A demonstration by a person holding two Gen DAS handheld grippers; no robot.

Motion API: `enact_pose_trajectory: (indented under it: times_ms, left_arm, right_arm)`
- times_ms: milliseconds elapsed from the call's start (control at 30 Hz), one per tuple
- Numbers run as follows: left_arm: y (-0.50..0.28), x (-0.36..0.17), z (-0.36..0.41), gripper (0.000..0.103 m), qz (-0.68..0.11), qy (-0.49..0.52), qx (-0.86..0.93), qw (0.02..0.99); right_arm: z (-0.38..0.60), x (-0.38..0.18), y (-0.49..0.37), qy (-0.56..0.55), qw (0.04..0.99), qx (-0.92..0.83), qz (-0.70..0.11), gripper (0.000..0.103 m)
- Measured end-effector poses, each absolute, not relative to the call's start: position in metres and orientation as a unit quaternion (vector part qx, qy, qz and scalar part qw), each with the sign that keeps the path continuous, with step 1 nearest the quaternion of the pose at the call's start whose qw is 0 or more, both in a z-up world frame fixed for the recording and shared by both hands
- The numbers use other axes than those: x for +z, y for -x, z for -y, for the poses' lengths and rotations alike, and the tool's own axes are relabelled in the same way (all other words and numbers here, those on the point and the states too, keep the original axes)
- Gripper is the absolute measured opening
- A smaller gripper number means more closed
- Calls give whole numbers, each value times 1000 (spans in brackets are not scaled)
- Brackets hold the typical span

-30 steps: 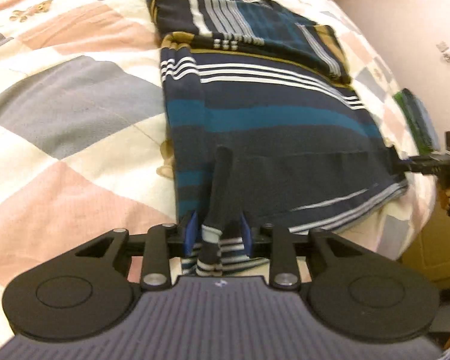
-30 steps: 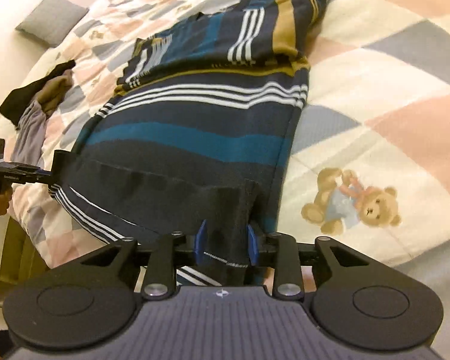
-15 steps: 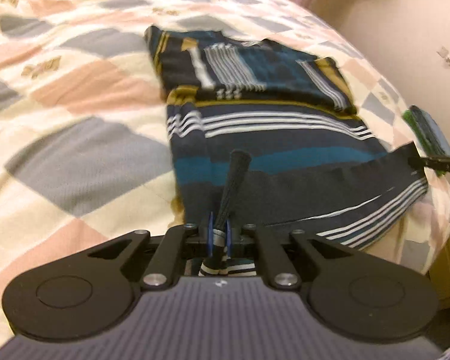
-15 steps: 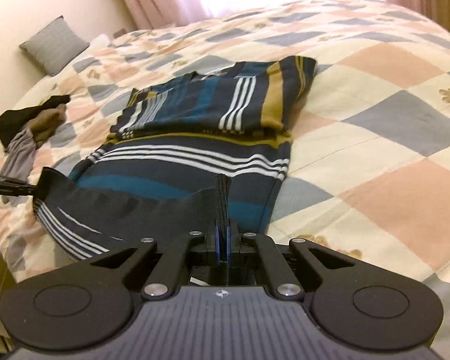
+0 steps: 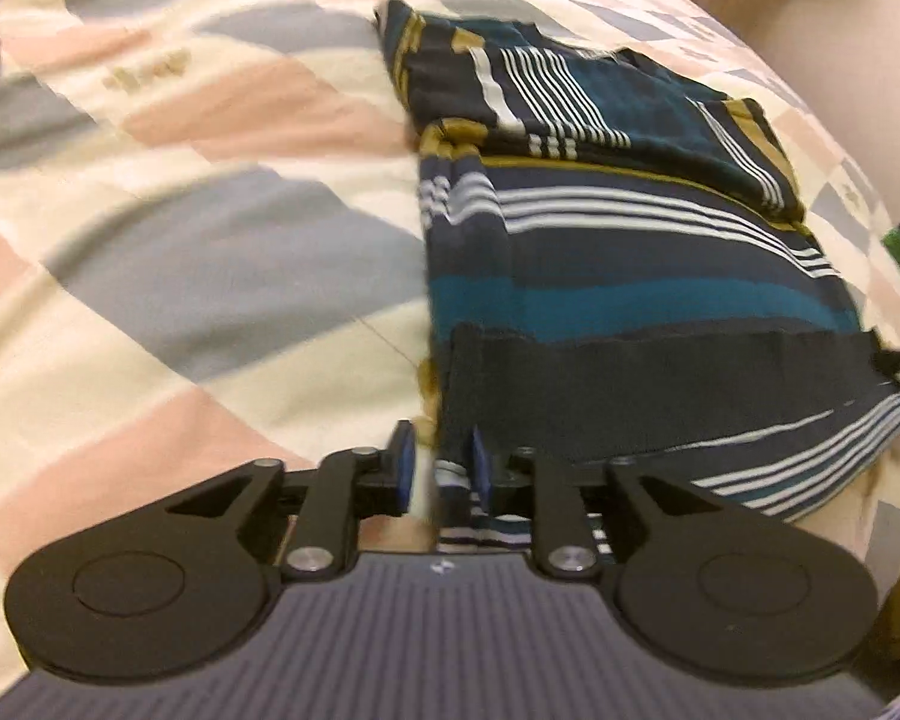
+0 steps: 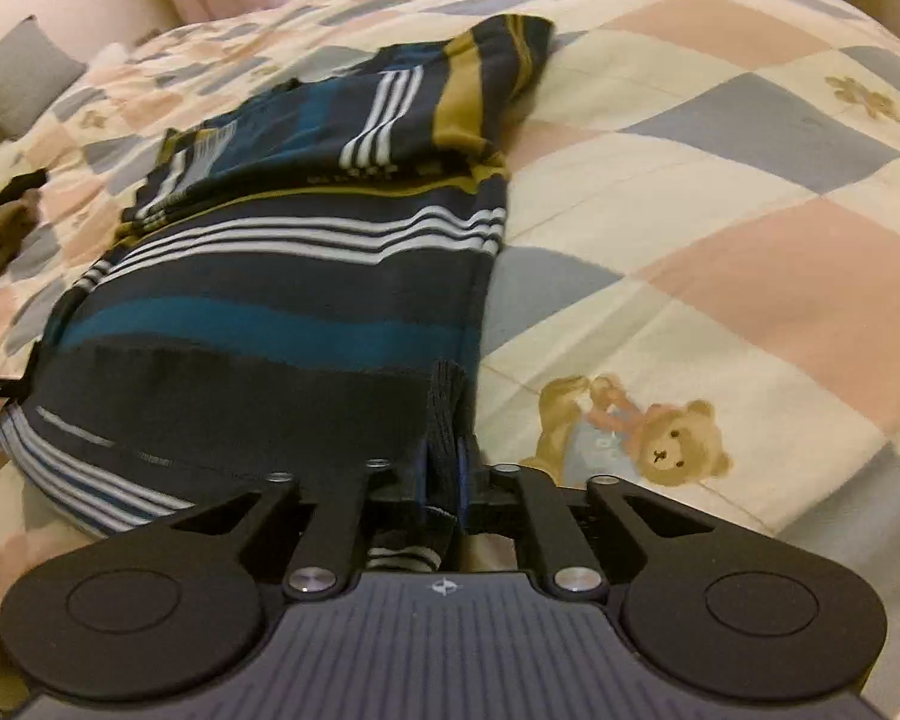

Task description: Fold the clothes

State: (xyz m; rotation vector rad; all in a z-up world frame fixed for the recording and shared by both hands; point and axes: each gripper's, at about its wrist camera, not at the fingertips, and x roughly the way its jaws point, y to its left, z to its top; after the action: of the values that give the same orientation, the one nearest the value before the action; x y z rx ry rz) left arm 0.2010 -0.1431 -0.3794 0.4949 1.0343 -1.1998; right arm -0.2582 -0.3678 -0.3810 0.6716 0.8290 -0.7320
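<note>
Jaws are being opened on both grippers now, where half a second back both were seen pinched tight on the cloth. On the left gripper (image 5: 437, 468) a clear gap is visible beside one blue pad, with the hem of the striped shirt (image 5: 618, 276) loose between them. On the right gripper (image 6: 444, 474) a dark bunched fold is sat between the pads, and whether it's pressed can't really be told.

One shirt is counted, laid out flat along the near part of the quilt (image 5: 210, 252), with its sleeves folded over at the far end. Just beside the right gripper a teddy bear print (image 6: 636, 438) is seen on the quilt. Off at the far left edge of the right view, a pile of brown and dark clothes (image 6: 0, 222) and one grey cushion (image 6: 18, 78) are spotted.
</note>
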Motion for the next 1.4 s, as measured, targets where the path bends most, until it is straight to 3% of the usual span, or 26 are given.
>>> enact_pose_trajectory:
  times_ms: [200, 333, 400, 500, 767, 933, 1067, 1167, 1233, 1333, 1400]
  left_arm:
    - [-190, -338, 140, 16, -388, -209, -551, 709]
    - [-165, -372, 162, 17, -378, -274, -594, 655]
    - [-161, -402, 170, 19, -374, -316, -593, 640]
    - [-177, -400, 171, 15, -389, -292, -592, 643]
    - [-142, -355, 130, 13, -371, -332, -590, 636]
    - [-132, -392, 121, 15, -396, -368, -557, 631]
    - [-133, -372, 122, 18, -387, -382, -536, 645]
    - [-122, -358, 129, 18, -411, -421, -487, 645]
    - [-111, -353, 135, 18, -440, -422, -464, 643]
    - [-94, -350, 142, 29, -458, -410, -447, 650]
    - [-84, -348, 147, 30, -465, -402, -447, 650]
  right_arm:
    - [342, -336, 247, -220, 839, -354, -349, 37]
    - [325, -351, 220, -150, 854, -311, -389, 35]
    - [328, -372, 215, -150, 841, -308, -419, 34]
    - [341, -393, 224, -166, 830, -313, -430, 29]
    - [315, -349, 234, -181, 846, -331, -377, 30]
    - [292, -383, 232, -187, 821, -314, -439, 30]
    - [296, -378, 235, -190, 819, -321, -437, 30]
    - [293, -356, 235, -191, 817, -337, -427, 39]
    - [292, -345, 233, -213, 810, -347, -422, 51]
    - [288, -338, 231, -291, 786, -360, -409, 54]
    - [282, -335, 231, -319, 780, -367, -395, 59]
